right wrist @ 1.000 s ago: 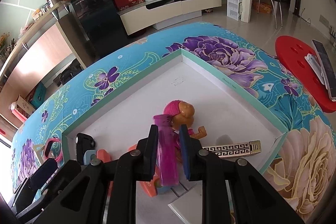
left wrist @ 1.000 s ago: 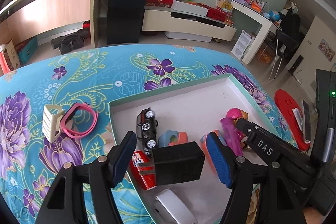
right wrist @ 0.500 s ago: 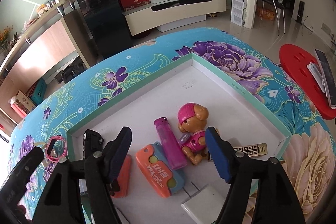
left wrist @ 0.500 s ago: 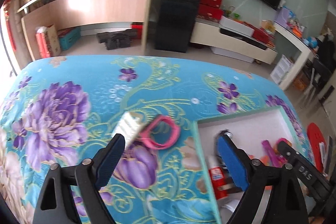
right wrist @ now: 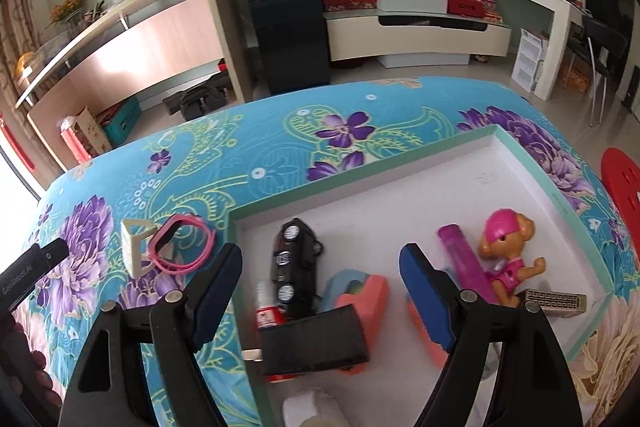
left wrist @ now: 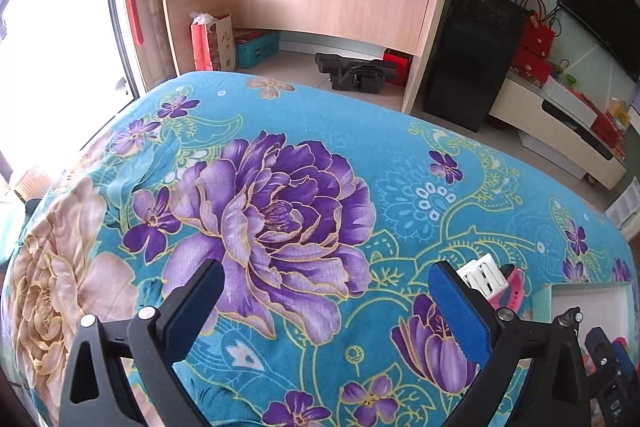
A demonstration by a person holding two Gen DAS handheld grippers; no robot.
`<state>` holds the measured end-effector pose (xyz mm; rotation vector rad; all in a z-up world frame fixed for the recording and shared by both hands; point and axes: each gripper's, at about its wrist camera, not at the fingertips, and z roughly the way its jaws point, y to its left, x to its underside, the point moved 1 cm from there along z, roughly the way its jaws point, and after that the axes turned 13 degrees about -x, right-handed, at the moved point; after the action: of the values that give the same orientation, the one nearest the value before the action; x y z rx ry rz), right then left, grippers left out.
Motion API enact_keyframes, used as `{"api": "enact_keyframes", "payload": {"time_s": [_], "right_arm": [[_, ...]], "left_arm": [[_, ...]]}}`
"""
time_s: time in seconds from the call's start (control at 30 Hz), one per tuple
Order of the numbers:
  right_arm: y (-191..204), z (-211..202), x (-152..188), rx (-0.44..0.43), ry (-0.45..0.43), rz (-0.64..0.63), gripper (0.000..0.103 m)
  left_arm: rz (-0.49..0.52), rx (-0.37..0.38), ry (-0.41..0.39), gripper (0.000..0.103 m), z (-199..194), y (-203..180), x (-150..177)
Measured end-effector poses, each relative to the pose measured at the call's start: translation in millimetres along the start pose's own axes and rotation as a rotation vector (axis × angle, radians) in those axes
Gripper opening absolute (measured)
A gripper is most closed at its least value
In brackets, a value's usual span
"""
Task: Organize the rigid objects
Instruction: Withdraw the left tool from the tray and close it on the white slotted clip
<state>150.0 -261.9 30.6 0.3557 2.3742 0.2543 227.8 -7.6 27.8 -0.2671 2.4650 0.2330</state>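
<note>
A cream ribbed plastic clip (right wrist: 135,249) and a pink loop wristband (right wrist: 182,245) lie touching on the floral turquoise cloth of the counter (right wrist: 280,131), at the left of the right wrist frame, just outside the shallow white tray with the mint-green rim (right wrist: 548,183). They look like the last pieces to go in. The left claw (left wrist: 326,301) hovers wide open and empty over the purple flower; the pair shows at the right of its frame, past its right finger. It would do well to swing right, straddle the clip squarely and close on its firm sides. The right claw (right wrist: 320,279) hangs open and empty over the tray's black toy car (right wrist: 294,265). Fingers cut off a black block (right wrist: 314,341) and orange pieces; whether the band hooks the clip is unclear.
</note>
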Motion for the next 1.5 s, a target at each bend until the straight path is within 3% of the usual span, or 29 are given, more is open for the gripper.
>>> {"api": "enact_keyframes", "payload": {"time_s": [0.3, 0.5, 0.63, 0.77, 1.2, 1.27, 1.33, 1.5], "right_arm": [[49, 32, 12, -0.075, 0.073, -0.108, 0.082], [59, 42, 16, -0.066, 0.100, -0.134, 0.082], [59, 42, 15, -0.065, 0.102, -0.134, 0.082], [55, 38, 12, -0.057, 0.088, -0.126, 0.082], [21, 17, 1, 0.015, 0.027, -0.050, 0.082], [18, 18, 1, 0.016, 0.028, -0.043, 0.082], [18, 19, 1, 0.017, 0.031, -0.041, 0.082], [19, 20, 2, 0.016, 0.034, -0.049, 0.082]], "left_arm": [[-0.004, 0.026, 0.009, 0.103, 12, -2, 3], [0.000, 0.051, 0.029, 0.103, 23, -7, 6], [0.064, 0.065, 0.053, 0.103, 26, -18, 7], [0.079, 0.133, 0.067, 0.103, 24, -25, 8], [0.236, 0.253, -0.017, 0.103, 10, -71, 14], [0.255, 0.261, -0.030, 0.100, 10, -78, 15], [0.270, 0.282, -0.019, 0.088, 15, -84, 16], [0.285, 0.324, 0.001, 0.069, 22, -90, 18]]}}
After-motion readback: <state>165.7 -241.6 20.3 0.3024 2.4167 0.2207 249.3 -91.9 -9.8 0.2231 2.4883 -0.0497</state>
